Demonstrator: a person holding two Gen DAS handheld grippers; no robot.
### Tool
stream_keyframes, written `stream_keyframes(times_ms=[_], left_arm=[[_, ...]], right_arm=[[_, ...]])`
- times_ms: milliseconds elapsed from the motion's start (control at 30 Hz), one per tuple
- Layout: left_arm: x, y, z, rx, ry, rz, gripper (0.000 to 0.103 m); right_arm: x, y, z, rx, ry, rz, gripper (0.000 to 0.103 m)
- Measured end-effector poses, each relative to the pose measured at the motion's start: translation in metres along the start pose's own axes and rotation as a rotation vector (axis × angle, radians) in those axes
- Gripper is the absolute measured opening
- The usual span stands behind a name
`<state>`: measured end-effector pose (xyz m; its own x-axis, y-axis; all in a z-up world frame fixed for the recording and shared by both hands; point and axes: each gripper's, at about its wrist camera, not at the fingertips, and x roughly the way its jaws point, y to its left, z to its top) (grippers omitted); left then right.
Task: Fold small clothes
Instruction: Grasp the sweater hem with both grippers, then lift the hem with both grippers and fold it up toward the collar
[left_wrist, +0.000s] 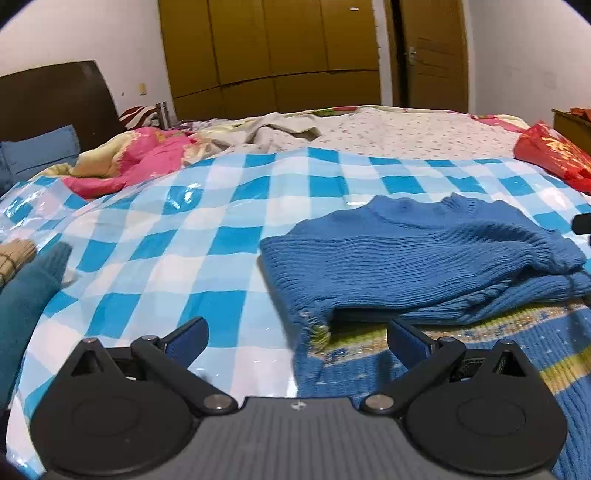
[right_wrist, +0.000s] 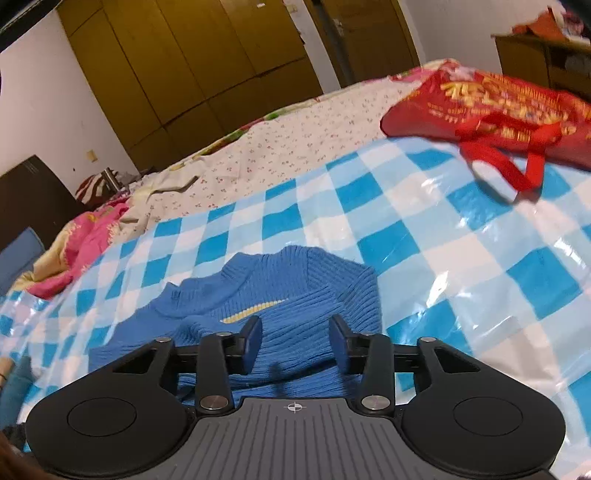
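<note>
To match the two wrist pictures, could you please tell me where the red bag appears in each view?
Left wrist: the red bag lies at the far right edge, past the blue sweater, partly cut off.
Right wrist: the red bag lies at the upper right, its handles on the checked sheet.
Shared landmark: the blue sweater, centre-right in the left view and lower centre in the right view.

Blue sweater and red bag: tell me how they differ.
The blue sweater is ribbed knit, and part of it lies folded over; the red bag is smooth, with yellow print and loop handles. The sweater lies close in front of the open right gripper; the bag sits far off near the checked sheet's edge. Both rest on that sheet.
</note>
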<state>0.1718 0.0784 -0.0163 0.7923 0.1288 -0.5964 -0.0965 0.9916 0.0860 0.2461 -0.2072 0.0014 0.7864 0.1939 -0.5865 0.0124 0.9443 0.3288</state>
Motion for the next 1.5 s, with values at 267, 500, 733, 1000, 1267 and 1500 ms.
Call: stream_keyframes(times_ms=[267,500,733,1000,1267,1500], left_arm=[[-0.032,0.017,-0.015,0.035,0.032,-0.046,0.103],[-0.092,0.03,-0.05,0.027,0.147,-0.162,0.103],[-0.121,0.026,-0.074,0.023,0.252,-0.215,0.103],[-0.125,0.021,-0.077,0.024,0.344,-0.271,0.089],[-0.123,0.017,-0.084,0.009,0.441,-0.283,0.044],[-0.128,0.018,-0.082,-0.018,0.424,-0.293,0.028]], right_arm=[[-0.024,-0.002,-0.021,-0.104,0.142,0.03,0.04],[-0.083,-0.013,-0.063,-0.13,0.303,0.076,0.044],[-0.122,-0.035,-0.102,-0.126,0.42,0.057,0.05],[-0.129,-0.047,-0.117,-0.091,0.509,0.093,0.052],[-0.132,-0.048,-0.119,-0.11,0.573,0.14,0.028],[-0.137,-0.069,-0.118,0.068,0.559,0.202,0.008]])
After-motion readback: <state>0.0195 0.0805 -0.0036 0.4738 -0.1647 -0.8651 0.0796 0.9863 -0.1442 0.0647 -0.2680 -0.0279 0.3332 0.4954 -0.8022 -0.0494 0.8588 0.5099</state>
